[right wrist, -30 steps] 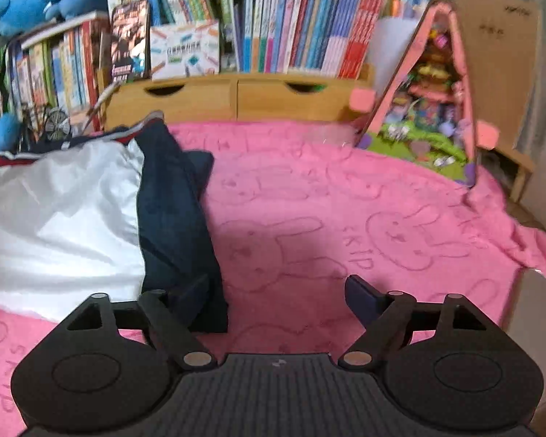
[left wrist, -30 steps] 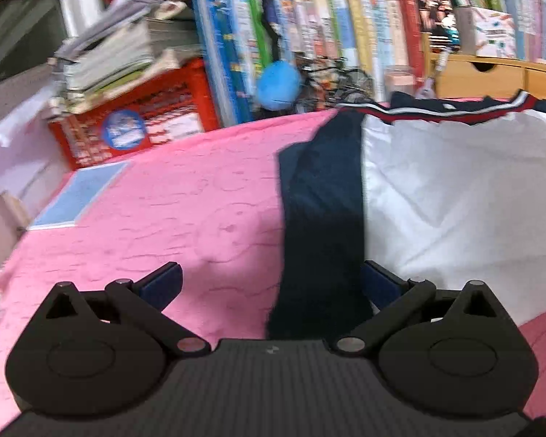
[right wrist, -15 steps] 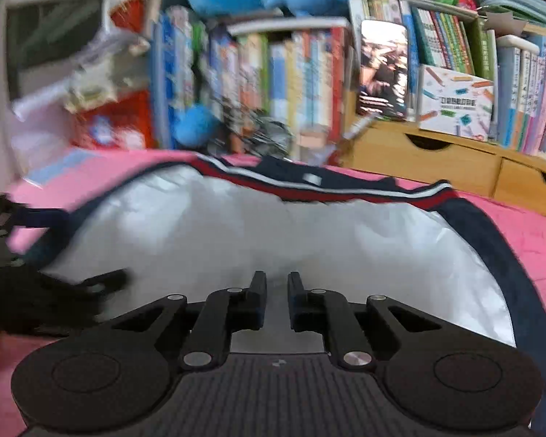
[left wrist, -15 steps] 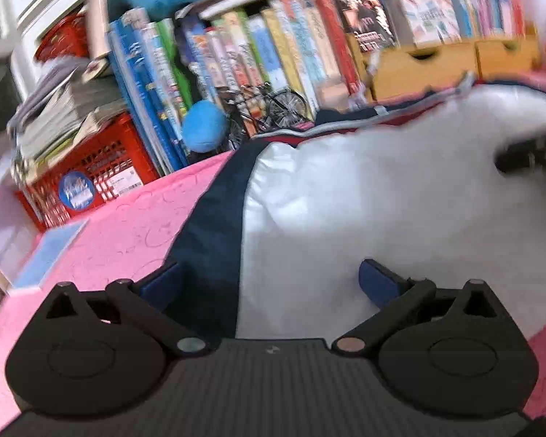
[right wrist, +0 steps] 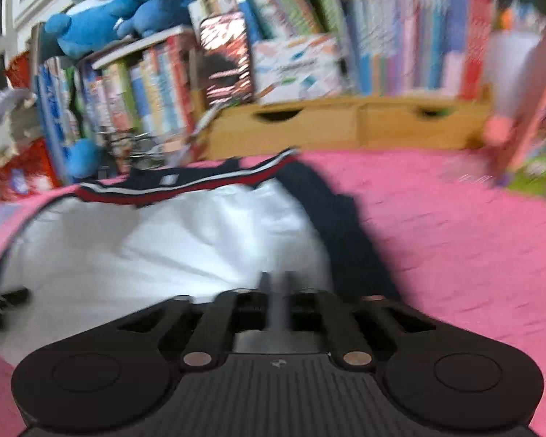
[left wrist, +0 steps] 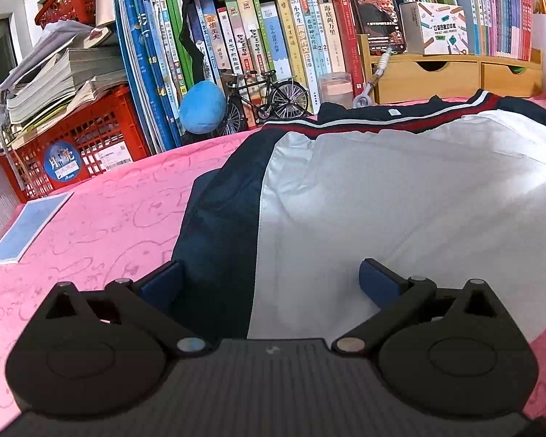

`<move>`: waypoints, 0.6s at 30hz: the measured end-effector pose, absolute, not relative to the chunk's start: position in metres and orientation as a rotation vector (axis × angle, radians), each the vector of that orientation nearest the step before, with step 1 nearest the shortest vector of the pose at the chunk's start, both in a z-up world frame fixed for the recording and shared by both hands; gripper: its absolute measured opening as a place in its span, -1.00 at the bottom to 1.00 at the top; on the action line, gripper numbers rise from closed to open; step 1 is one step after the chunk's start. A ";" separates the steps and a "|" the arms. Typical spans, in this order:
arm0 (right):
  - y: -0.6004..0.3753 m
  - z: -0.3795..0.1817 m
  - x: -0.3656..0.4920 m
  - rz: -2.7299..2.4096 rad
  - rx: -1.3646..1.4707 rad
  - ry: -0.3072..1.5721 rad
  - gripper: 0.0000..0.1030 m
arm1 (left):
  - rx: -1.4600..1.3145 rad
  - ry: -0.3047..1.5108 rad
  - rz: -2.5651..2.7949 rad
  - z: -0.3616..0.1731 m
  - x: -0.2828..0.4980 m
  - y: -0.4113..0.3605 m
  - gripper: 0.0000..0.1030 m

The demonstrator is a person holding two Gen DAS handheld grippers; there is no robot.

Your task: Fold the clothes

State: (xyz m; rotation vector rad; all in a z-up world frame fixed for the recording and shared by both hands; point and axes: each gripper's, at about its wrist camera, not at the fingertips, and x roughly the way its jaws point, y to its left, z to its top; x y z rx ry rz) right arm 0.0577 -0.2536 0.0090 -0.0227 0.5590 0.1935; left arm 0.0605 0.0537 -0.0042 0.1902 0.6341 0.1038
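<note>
A white top (left wrist: pixel 382 189) with navy sleeves and a red-and-white striped collar lies spread on the pink cloth (left wrist: pixel 109 211). My left gripper (left wrist: pixel 269 280) is open wide just above the top's near left part. One blue pad (left wrist: pixel 160 284) is over the navy sleeve and the other is over the white body. In the blurred right wrist view the top (right wrist: pixel 163 240) fills the left half. My right gripper (right wrist: pixel 278 284) hovers at its near right edge. Its jaws stand a narrow gap apart and are opening. I see no cloth pinched between them.
Rows of books (left wrist: pixel 273 36) line the back, with a red crate (left wrist: pixel 76 145), a model bicycle (left wrist: pixel 265 98) and a wooden drawer box (left wrist: pixel 455 76). A blue booklet (left wrist: pixel 25 229) lies at the left. A pink toy house (right wrist: pixel 527 109) stands at the right.
My left gripper moved right, from the navy sleeve to partly over the white body. My right gripper went from wide open to nearly shut over the top, then swung right with its jaws parting slightly.
</note>
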 end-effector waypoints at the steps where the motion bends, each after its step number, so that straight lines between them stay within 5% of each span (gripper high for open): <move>1: -0.252 0.011 0.052 0.207 -0.096 0.538 -0.16 | 0.201 0.627 0.087 -0.003 0.059 0.054 1.00; 7: -0.198 0.011 -0.040 0.522 -0.709 0.380 0.31 | 0.307 0.515 -0.119 0.023 0.026 0.045 1.00; 11: -0.151 -0.009 -0.062 0.651 -0.979 0.278 0.31 | 0.417 0.424 -0.375 0.043 -0.010 0.023 1.00; 12: -0.143 -0.013 -0.058 0.649 -1.000 0.267 0.19 | 0.464 0.413 -0.414 0.045 -0.016 0.015 1.00; 15: -0.127 -0.017 -0.040 0.657 -1.000 0.291 -0.60 | 0.672 0.371 -0.472 0.035 -0.028 -0.016 1.00; 18: -0.127 -0.007 -0.034 0.655 -0.946 0.280 -0.63 | 0.800 0.360 -0.527 0.018 -0.023 -0.034 0.90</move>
